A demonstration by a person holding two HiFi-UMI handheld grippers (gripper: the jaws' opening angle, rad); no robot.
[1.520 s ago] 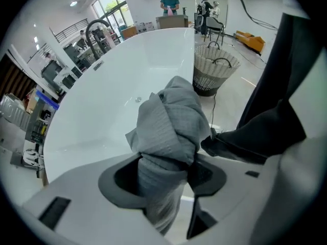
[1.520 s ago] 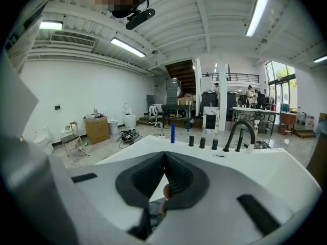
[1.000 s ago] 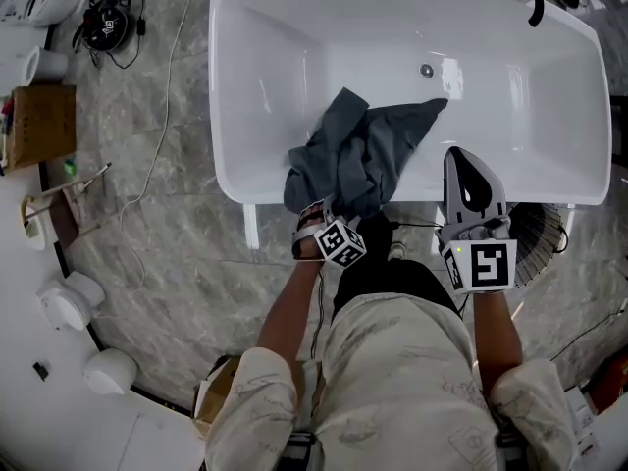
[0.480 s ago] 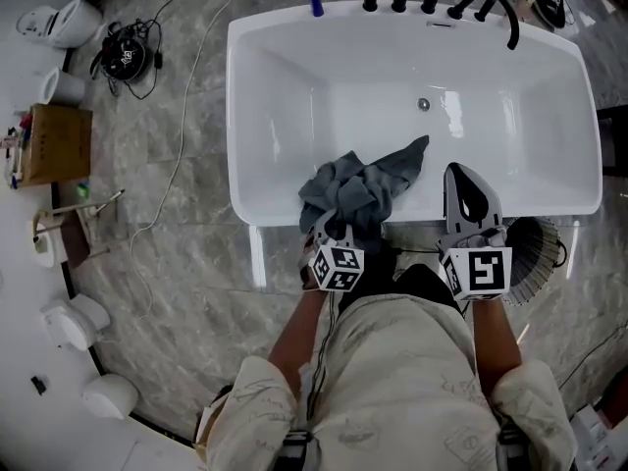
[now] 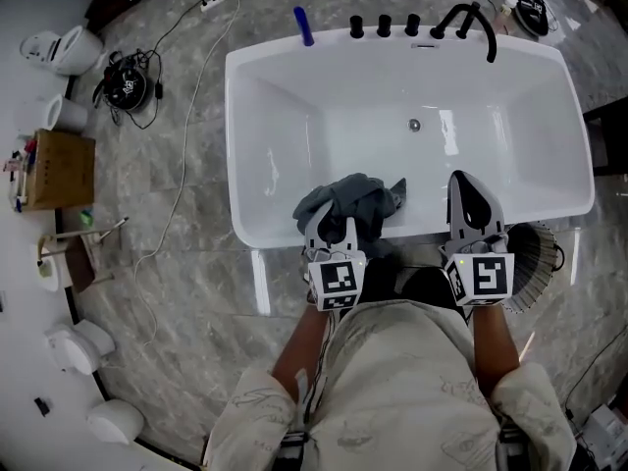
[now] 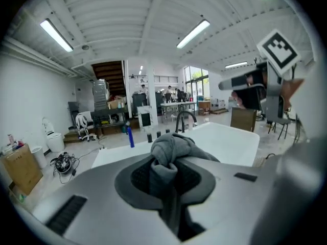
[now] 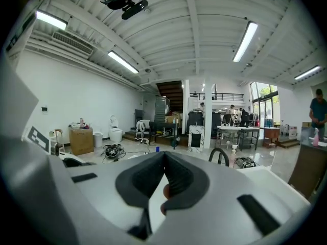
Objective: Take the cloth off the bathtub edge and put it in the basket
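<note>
A grey cloth hangs bunched over the near rim of the white bathtub. My left gripper is shut on it from the near side. In the left gripper view a fold of the cloth is pinched between the dark pads of the left gripper and mounds up above them. My right gripper is held over the tub's near rim to the right of the cloth, with its jaws together and nothing in them. A ribbed basket peeks out on the floor under the tub's near right corner, just right of the right gripper.
Black taps and a blue bottle stand on the tub's far rim. On the marble floor to the left are a cardboard box, a coil of cables and white ceramic pieces. The person's legs fill the bottom.
The left gripper has drawn the cloth toward the person, from spread inside the tub to a tight bunch at the near rim. The right gripper has stayed at the rim.
</note>
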